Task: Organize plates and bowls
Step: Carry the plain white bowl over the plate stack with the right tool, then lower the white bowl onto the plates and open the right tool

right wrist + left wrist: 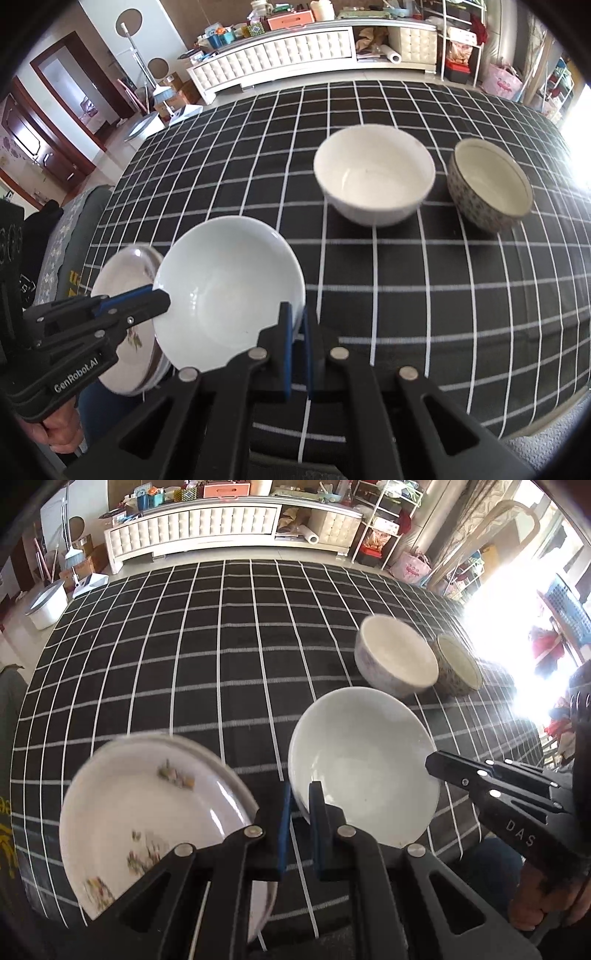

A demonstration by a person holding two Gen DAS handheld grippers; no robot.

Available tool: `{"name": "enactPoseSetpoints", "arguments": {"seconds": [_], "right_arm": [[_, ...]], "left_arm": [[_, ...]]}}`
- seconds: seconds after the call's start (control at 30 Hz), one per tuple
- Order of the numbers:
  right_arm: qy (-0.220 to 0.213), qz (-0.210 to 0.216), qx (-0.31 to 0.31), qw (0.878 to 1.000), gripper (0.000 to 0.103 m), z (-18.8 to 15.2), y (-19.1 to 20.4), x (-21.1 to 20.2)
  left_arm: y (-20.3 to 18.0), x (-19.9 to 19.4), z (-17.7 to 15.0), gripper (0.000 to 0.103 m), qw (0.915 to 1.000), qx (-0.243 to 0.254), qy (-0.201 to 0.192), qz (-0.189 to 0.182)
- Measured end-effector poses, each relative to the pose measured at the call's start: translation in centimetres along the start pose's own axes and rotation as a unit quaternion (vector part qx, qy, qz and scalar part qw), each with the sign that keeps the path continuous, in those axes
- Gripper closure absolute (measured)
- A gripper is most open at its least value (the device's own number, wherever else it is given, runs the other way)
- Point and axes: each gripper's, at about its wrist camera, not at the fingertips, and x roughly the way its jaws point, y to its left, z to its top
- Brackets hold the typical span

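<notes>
You are carrying the white bowl [229,291]. Both grippers, left [303,805] and right [295,328], pinch its rim, one on each side. The flowered plate [147,812] is left of your fingers. Next, lower it gently.

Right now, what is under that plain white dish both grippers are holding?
Beneath the white dish lies the checked tablecloth; on its left side, part of a flowered plate sits lower down. What lies directly beneath its base is covered.

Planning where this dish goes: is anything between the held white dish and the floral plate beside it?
Nothing visible. Both grippers clamp the white dish by its rim; the floral plate lies right beside it, with no object between.
</notes>
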Motion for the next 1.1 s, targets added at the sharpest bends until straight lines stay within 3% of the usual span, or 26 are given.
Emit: {"name": "enactPoseSetpoints", "arguments": {"seconds": [0.37,1.0,1.1], "right_arm": [[0.015,-0.011,0.001,1.000,0.095,-3.6,0.4,0.2],[0.041,0.007,0.011,0.999,0.094,-4.6,-0.3,1.2],[0.042,-0.002,0.011,0.999,0.081,-4.4,-0.5,0.9]], "left_arm": [[-0.5,0.4,-4.0,0.095,0.9997,-0.011,0.023,-0.002],[-0.1,0.8,-4.6,0.095,0.9993,-0.003,0.038,0.001],[0.0,0.3,-4.1,0.095,0.9995,-0.002,0.031,0.012]]}}
